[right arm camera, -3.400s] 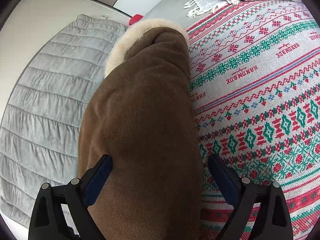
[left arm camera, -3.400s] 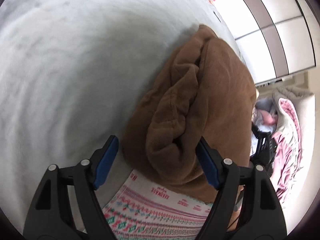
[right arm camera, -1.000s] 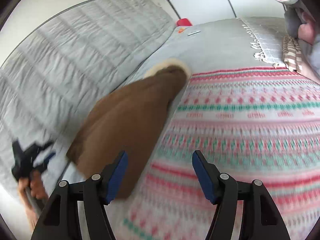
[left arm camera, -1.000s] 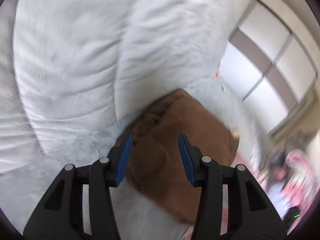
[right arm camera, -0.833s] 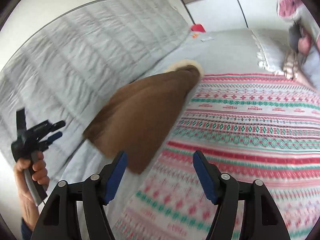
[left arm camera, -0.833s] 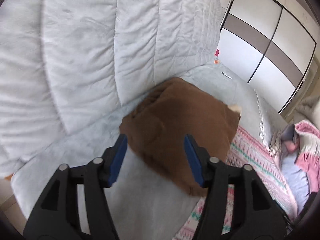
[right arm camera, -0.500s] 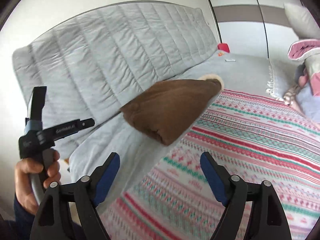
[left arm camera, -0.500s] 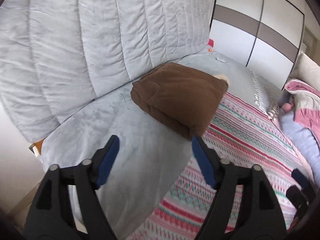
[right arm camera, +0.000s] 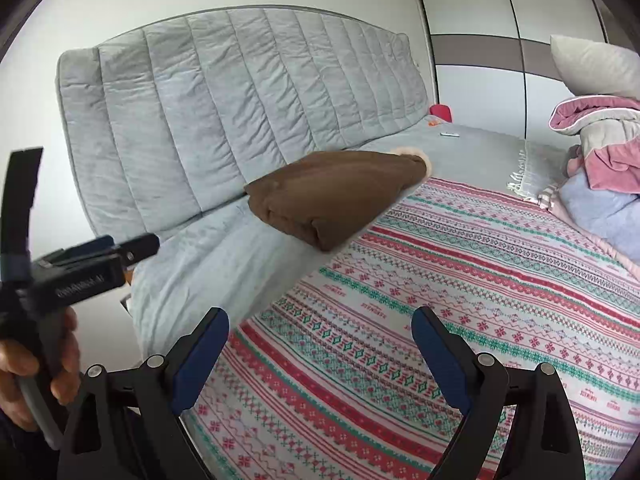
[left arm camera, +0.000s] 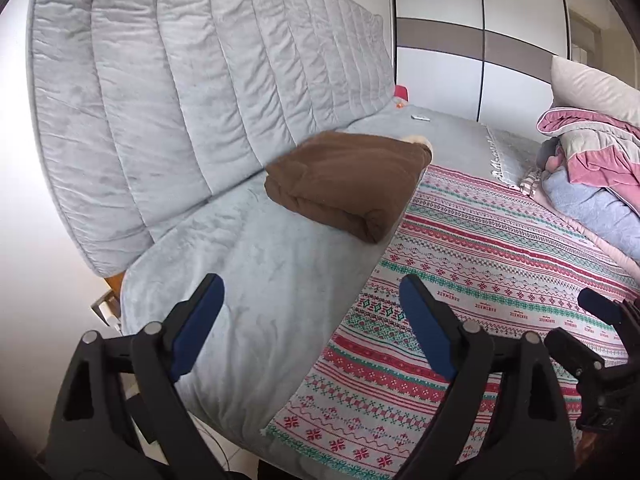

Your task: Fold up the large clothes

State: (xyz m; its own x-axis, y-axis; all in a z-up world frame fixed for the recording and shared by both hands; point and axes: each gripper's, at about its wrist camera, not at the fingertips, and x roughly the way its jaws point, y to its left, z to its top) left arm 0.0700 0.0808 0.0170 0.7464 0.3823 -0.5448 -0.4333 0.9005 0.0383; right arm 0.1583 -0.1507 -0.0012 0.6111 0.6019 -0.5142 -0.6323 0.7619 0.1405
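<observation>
Left gripper [left arm camera: 310, 320]: jaws spread wide, nothing between them, held in the air above the near edge of the grey bed cover [left arm camera: 260, 280]. Right gripper [right arm camera: 320, 344]: jaws likewise spread wide and empty, held over the patterned blanket [right arm camera: 460, 300]. In the right wrist view the left gripper appears at the left edge with the hand [right arm camera: 28, 364] around its handle; in the left wrist view part of the right gripper shows at the lower right edge.

Brown garment [left arm camera: 344, 184]: folded into a compact bundle, lying on the bed well ahead of both grippers, untouched by either. It rests mostly on the grey cover, its right edge meeting the blanket. A cream fleece trim [left arm camera: 420, 143] shows at its far end.

Behind it stands the quilted grey headboard [left arm camera: 192, 92]. A pile of bedding [left arm camera: 592, 176] lies at the far right, a white wardrobe [left arm camera: 480, 40] beyond.
</observation>
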